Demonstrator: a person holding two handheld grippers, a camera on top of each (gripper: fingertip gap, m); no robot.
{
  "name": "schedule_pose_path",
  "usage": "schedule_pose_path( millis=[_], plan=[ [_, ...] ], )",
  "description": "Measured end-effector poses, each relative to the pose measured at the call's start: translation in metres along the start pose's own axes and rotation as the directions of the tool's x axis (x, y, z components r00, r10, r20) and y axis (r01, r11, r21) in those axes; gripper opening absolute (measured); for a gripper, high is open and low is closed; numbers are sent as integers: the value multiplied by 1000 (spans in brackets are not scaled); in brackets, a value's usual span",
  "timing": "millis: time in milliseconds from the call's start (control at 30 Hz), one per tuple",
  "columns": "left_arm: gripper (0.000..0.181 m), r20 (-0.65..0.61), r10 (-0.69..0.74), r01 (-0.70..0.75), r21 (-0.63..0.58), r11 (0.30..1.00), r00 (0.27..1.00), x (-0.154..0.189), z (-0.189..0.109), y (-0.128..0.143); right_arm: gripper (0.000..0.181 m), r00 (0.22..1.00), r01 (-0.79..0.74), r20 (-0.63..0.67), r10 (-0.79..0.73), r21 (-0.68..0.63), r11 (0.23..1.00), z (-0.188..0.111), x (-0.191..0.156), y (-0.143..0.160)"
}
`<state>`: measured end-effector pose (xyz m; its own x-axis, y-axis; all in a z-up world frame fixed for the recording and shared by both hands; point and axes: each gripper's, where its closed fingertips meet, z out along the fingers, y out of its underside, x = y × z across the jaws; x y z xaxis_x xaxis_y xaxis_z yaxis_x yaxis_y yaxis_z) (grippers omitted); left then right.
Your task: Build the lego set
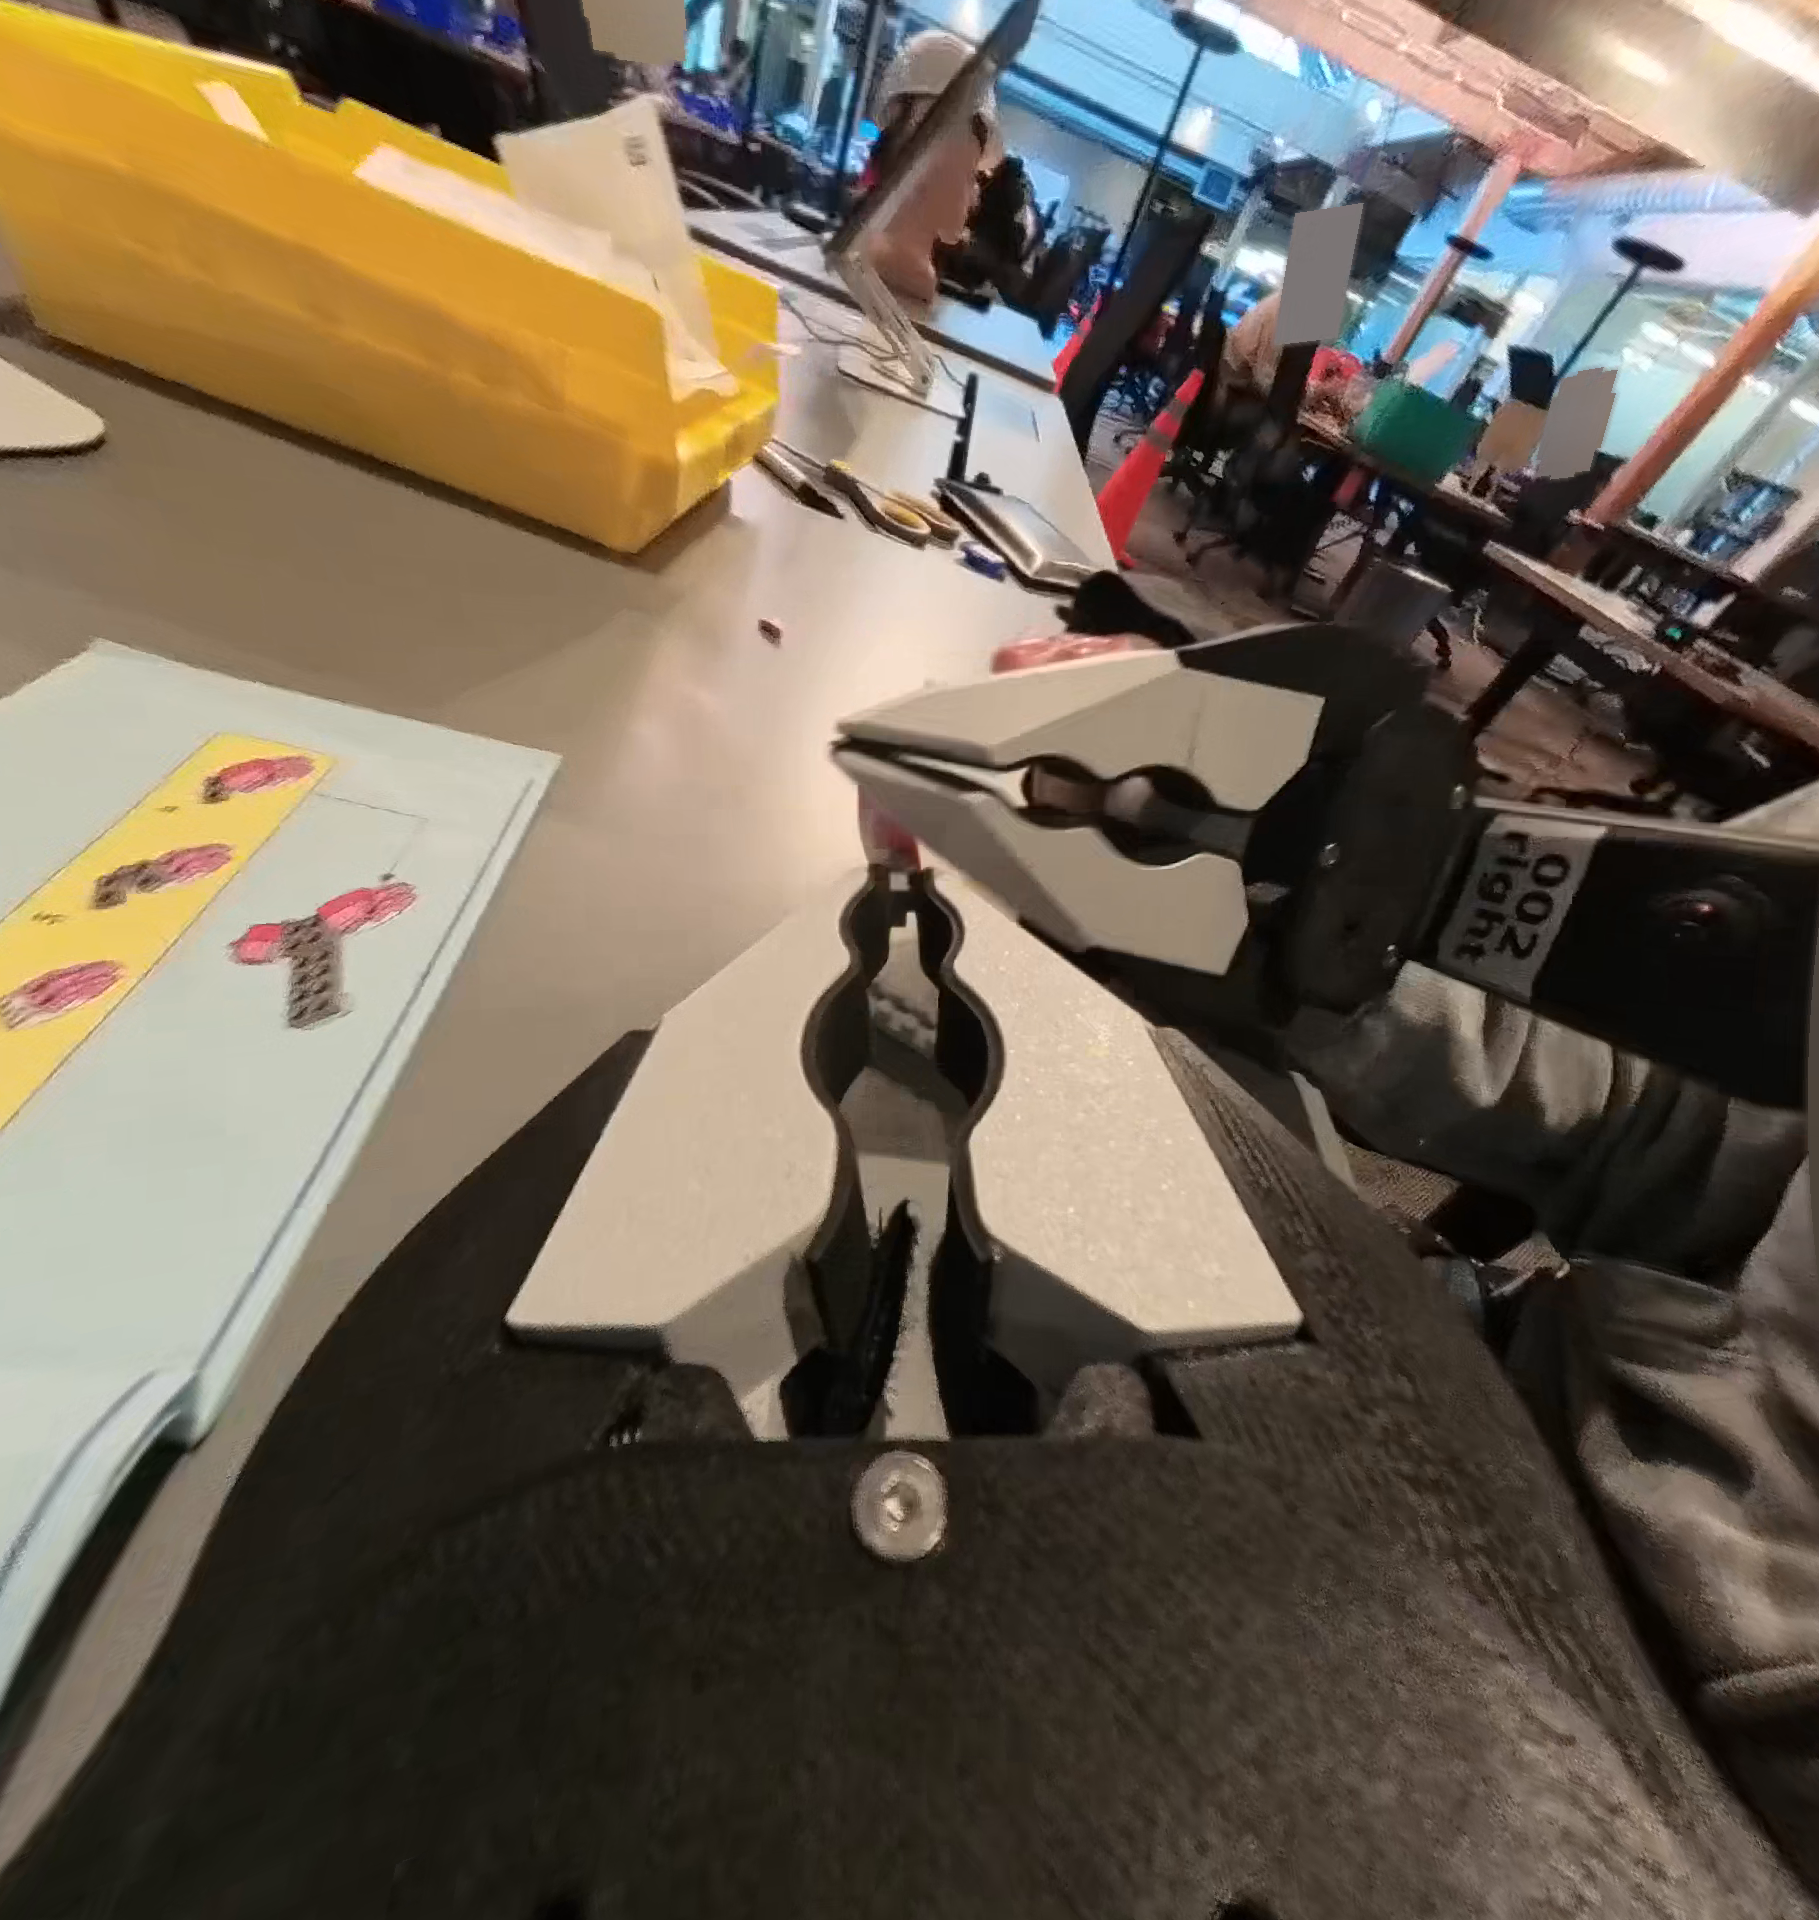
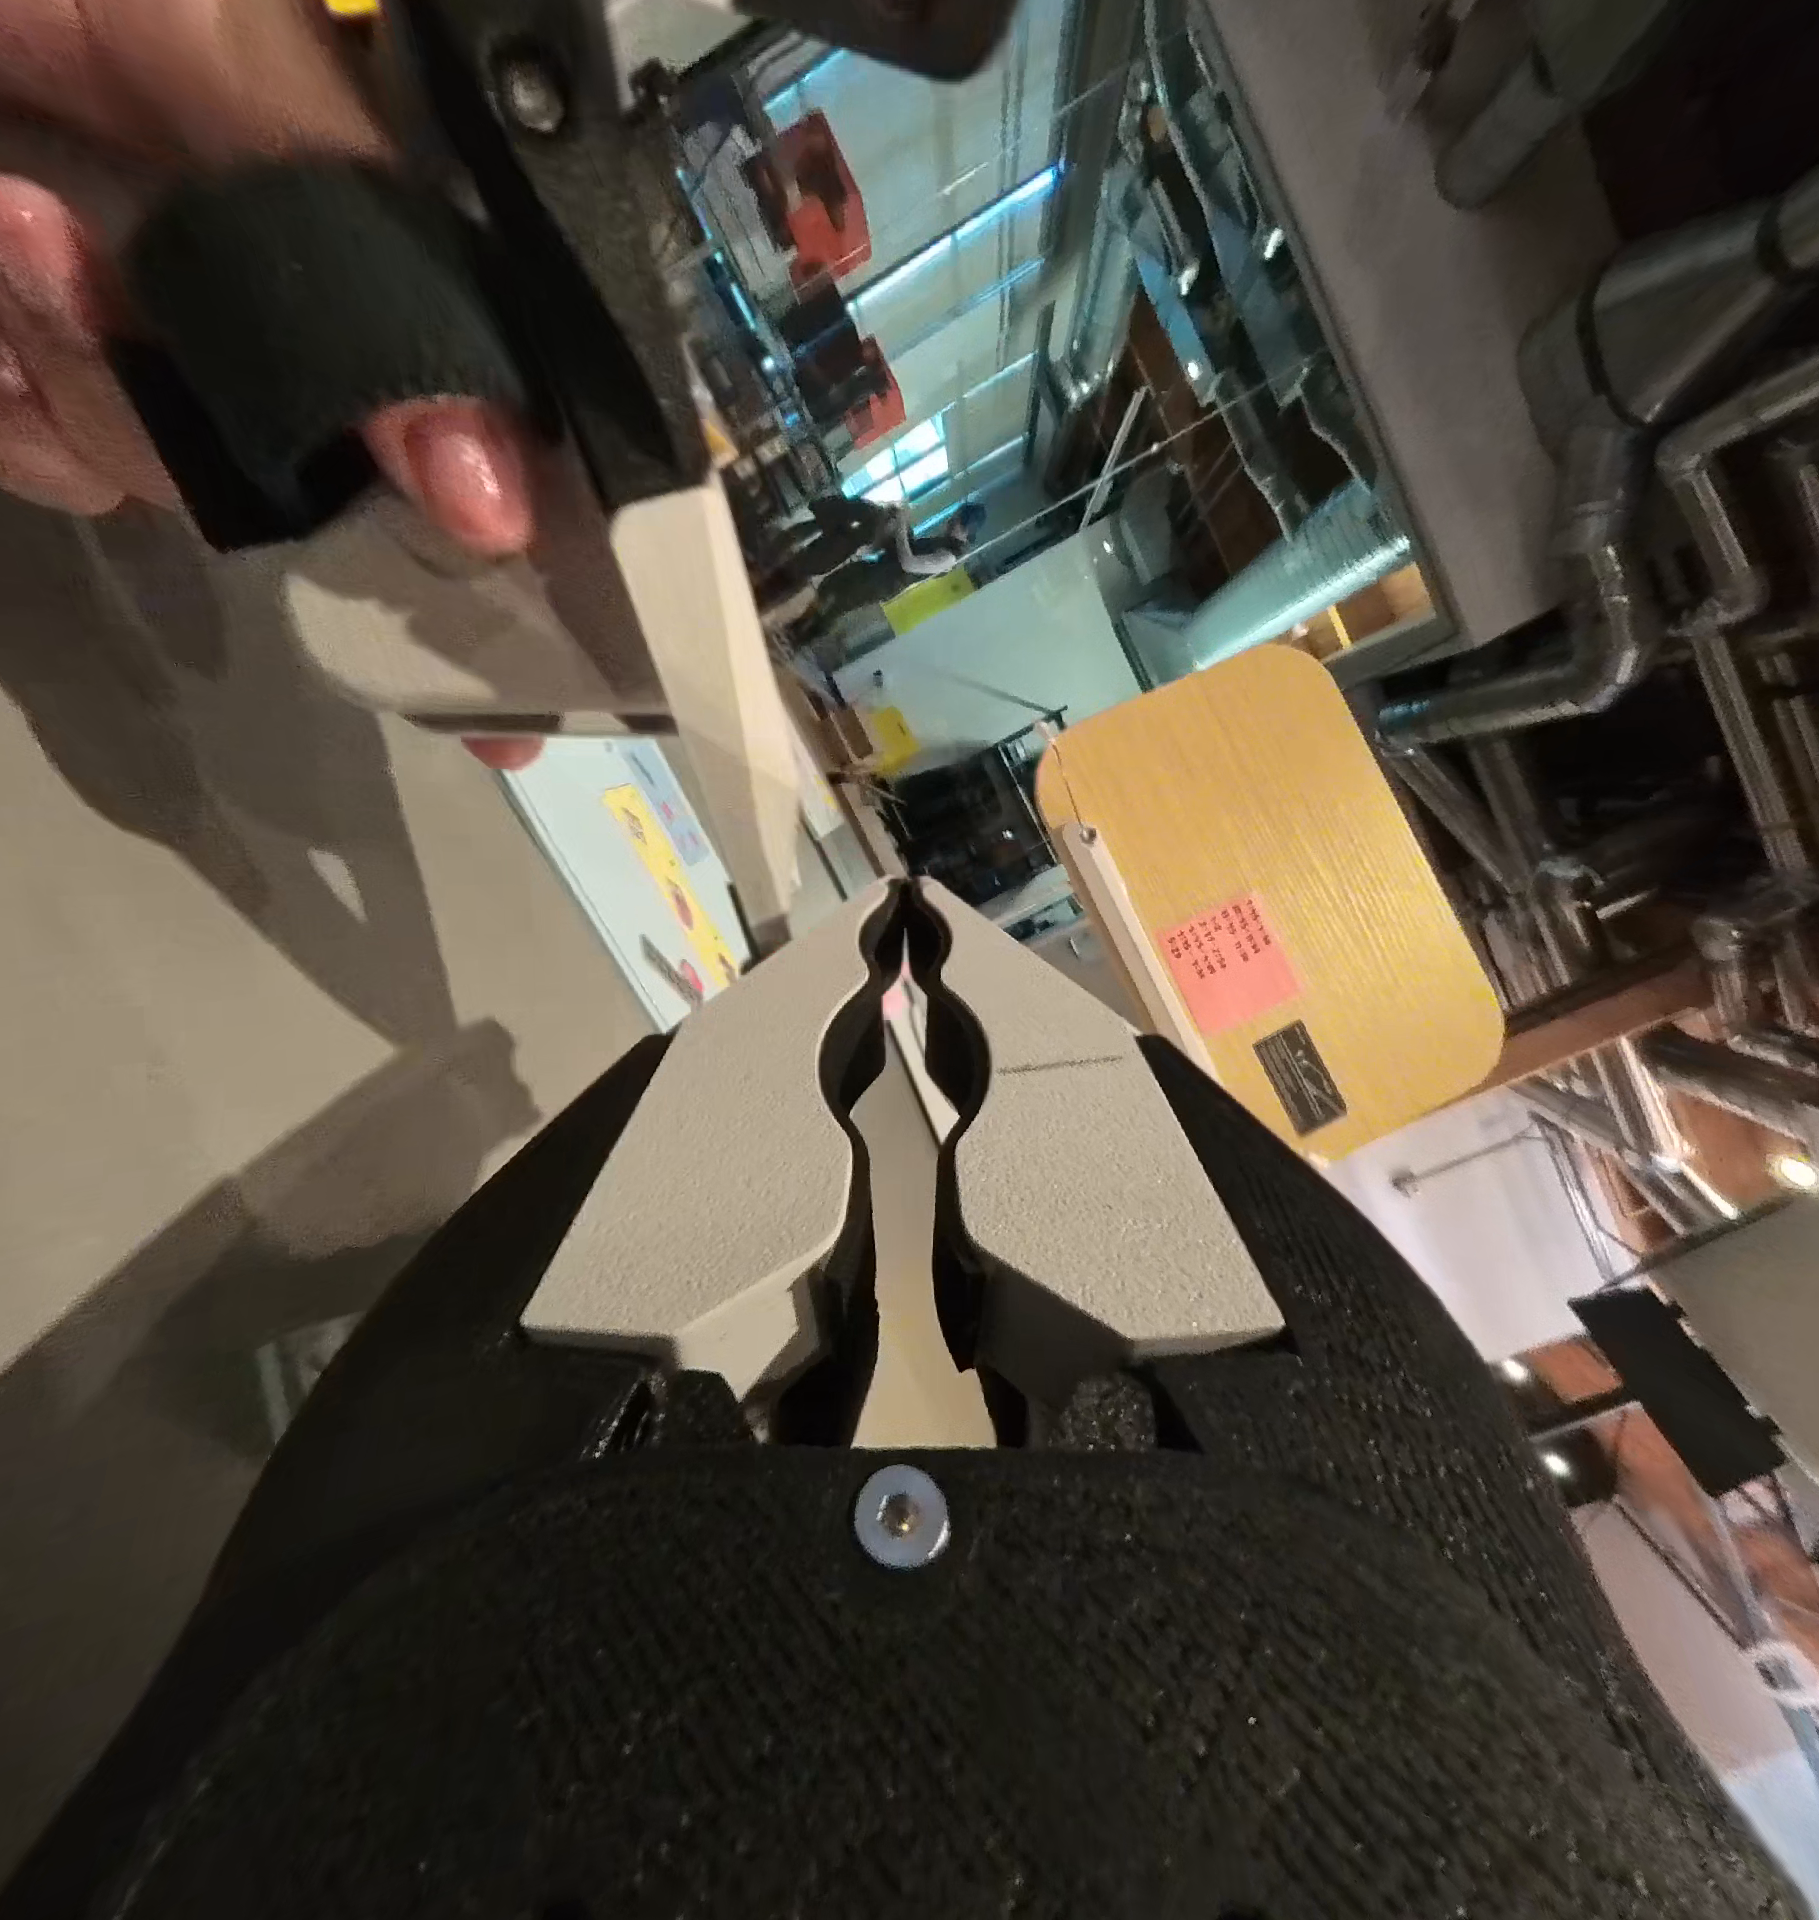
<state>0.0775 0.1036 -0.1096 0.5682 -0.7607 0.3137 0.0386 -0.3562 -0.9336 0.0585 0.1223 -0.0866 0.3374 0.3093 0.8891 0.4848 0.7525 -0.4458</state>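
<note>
Yellow bin (image 1: 365, 312) holding white papers (image 1: 614, 197), far on grey table (image 1: 448, 582). Orange traffic cone (image 1: 1144, 468) beyond table edge. Green crate (image 1: 1414, 426) on distant desk. Hanging wooden panel (image 2: 1258, 894) bearing pink sticker (image 2: 1232, 961).

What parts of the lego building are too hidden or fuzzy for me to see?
- Pink lego piece, left wrist view: mostly covered by the left gripper and right gripper tips; its shape is unclear.
- Same piece, right wrist view: only a pink blur behind the fingers.
- Instruction booklet: drawings smeared, cut off by the left edge.
</note>
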Motion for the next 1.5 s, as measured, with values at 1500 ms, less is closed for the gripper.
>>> schedule_pose_path(
  millis=[1500],
  plan=[
    [3, 1, 86, -85, 107, 991, 996, 1, -7, -15, 23, 993, 30, 114, -28, -10, 1000, -7, -18, 12]
  ],
)
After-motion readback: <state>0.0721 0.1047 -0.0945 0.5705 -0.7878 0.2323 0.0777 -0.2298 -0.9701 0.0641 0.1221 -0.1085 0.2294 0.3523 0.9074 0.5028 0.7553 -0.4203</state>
